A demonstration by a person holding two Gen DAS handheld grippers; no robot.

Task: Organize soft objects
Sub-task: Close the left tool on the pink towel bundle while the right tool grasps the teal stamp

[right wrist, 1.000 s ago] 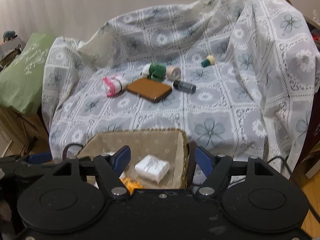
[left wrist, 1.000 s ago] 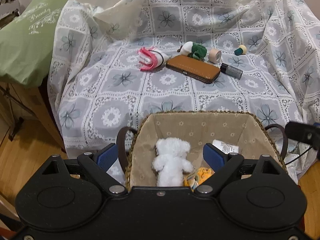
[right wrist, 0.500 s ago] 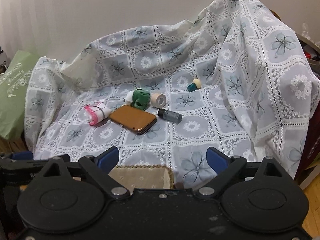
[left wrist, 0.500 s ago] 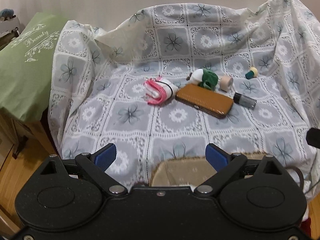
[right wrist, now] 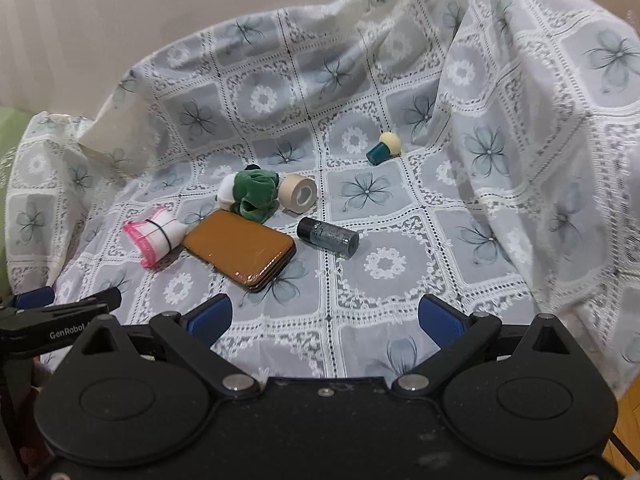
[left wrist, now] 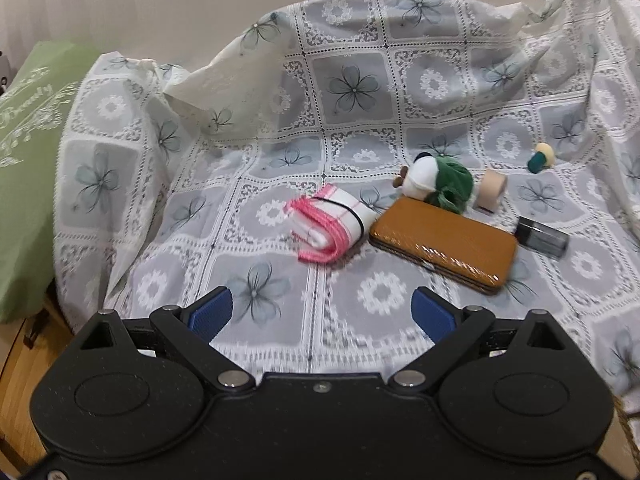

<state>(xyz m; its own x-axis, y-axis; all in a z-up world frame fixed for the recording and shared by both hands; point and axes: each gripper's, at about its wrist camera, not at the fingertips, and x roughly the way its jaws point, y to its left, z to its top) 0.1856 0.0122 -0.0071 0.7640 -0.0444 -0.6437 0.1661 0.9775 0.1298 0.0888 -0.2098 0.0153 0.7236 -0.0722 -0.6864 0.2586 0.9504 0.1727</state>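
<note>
Both grippers hang over a seat draped in a floral lace cover (right wrist: 384, 264). The left gripper (left wrist: 322, 314) has its jaws wide with only the cover between them. The right gripper (right wrist: 324, 318) has its jaws opening, already wide, and nothing lies between them either. The soft items lie toward the back of the seat, clear of both grippers. A white roll (left wrist: 332, 226) with pink edging, bound by a black band, lies on its side at the left of the group. A green and white plush (right wrist: 250, 192) lies behind a brown case (right wrist: 240, 250), touching or nearly touching its rear edge; which cannot be told. The roll lies just beside the near left corner of the case. A tape roll (right wrist: 298, 193) stands on edge just right of the plush. A dark bottle (right wrist: 328, 237) lies on its side just right of the case. A small teal-based item with a cream top (right wrist: 384, 148) sits well apart, further back on the right. A green cushion (left wrist: 28, 184) with white lettering stands at the left of the seat.
</note>
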